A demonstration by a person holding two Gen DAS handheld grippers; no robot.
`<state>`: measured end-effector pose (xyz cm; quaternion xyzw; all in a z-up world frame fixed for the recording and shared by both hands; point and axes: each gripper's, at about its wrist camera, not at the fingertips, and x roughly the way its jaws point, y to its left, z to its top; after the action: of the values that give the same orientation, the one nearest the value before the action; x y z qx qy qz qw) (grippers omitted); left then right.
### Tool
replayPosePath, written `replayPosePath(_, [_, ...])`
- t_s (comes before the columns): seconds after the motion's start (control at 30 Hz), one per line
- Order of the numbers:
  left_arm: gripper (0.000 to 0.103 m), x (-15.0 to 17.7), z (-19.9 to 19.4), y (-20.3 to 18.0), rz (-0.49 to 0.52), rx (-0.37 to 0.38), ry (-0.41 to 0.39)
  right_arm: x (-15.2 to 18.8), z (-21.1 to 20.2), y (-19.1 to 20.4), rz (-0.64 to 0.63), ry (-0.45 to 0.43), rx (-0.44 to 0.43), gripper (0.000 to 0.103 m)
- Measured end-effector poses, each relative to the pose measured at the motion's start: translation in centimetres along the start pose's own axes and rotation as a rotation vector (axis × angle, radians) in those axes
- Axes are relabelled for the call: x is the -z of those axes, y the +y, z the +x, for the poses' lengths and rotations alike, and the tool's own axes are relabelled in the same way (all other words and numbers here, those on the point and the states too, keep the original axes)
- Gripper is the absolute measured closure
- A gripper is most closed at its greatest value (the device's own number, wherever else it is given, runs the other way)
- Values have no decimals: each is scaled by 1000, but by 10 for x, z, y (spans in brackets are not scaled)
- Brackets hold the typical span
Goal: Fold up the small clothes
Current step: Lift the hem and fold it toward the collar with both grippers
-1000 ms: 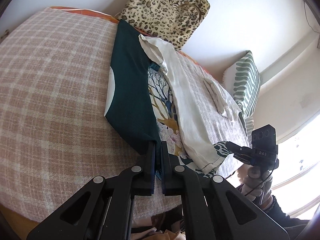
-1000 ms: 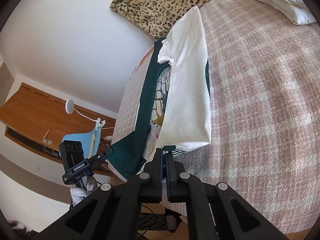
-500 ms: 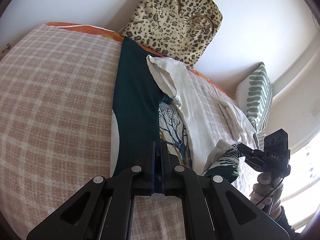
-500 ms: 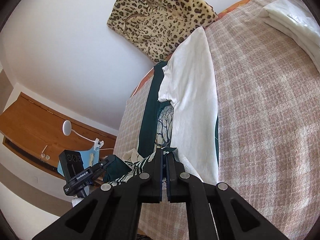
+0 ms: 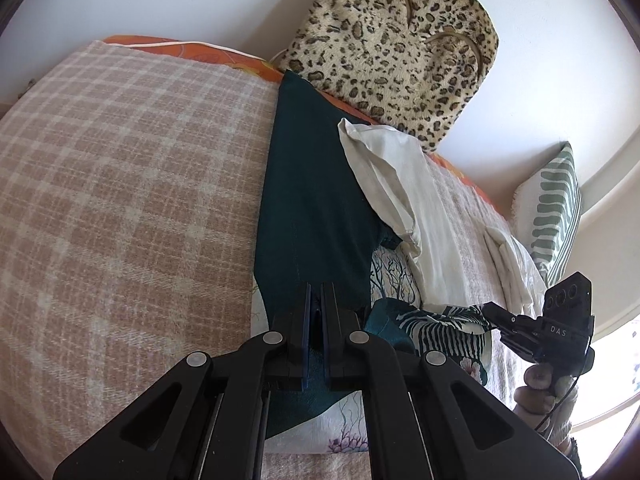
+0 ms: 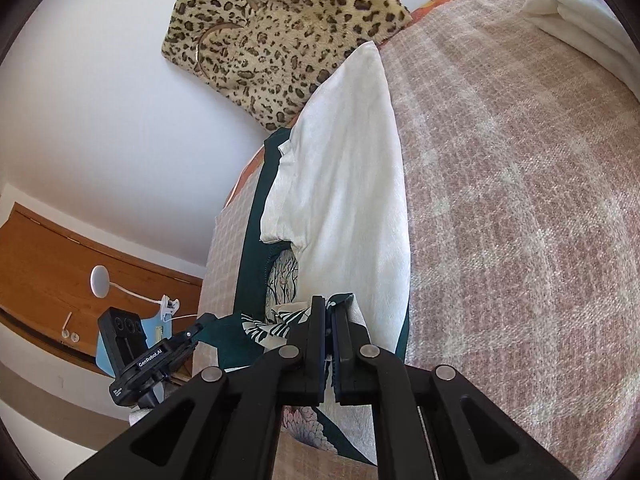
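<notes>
A small garment [image 5: 312,200], dark green with a white side [image 6: 344,184] and a tree-and-zebra print, lies lengthwise on the pink plaid blanket [image 5: 120,200]. My left gripper [image 5: 316,292] is shut on the green corner of its near hem. My right gripper [image 6: 329,304] is shut on the printed corner of the same hem. Both corners are lifted and carried over the garment's lower part, so the hem bunches between the two grippers. In the left wrist view the right gripper [image 5: 492,312] shows at the right, held by a hand. The left gripper [image 6: 200,326] appears at the left of the right wrist view.
A leopard-print bag [image 5: 396,48] leans on the white wall beyond the garment's far end. A folded white cloth [image 6: 580,20] and a green striped pillow [image 5: 556,208] lie to the right. A wooden desk [image 6: 48,264] with a clip lamp [image 6: 100,282] stands left of the bed.
Both grippers moved forward over the bed, carrying the near hem with them. The hem has risen off the blanket and now overlaps the garment's lower part.
</notes>
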<state>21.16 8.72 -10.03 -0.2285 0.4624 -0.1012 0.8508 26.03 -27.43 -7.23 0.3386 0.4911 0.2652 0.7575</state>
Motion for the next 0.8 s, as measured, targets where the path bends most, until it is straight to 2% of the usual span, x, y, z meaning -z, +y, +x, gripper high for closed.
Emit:
replayPosePath(0.4, [100,-19,23,9,-25,-62,-4,-22,7,-18,60,-18,-18,101])
replayPosePath(0.5, [86,-26,18,13,-54,-119,-4,-28,1,-14,44,-33,-14,83])
replayPosePath(0.53, [78,-28,14,15,-64,-135,-10,-29,-4,-12,35,-55,1,63])
replayPosePath(0.57, [76,-30,9,17,-71,-132,-25,-30,-11,-9,21,-82,22,58])
replayPosePath(0.7, [76,-30,-8,15,-33,-135,-69,-27,-23,14,-119,-119,77,62])
replayPosePath(0.8, [76,-23,-9,7,29,-130,-41,-17,-16,35,-262,-93,170,62])
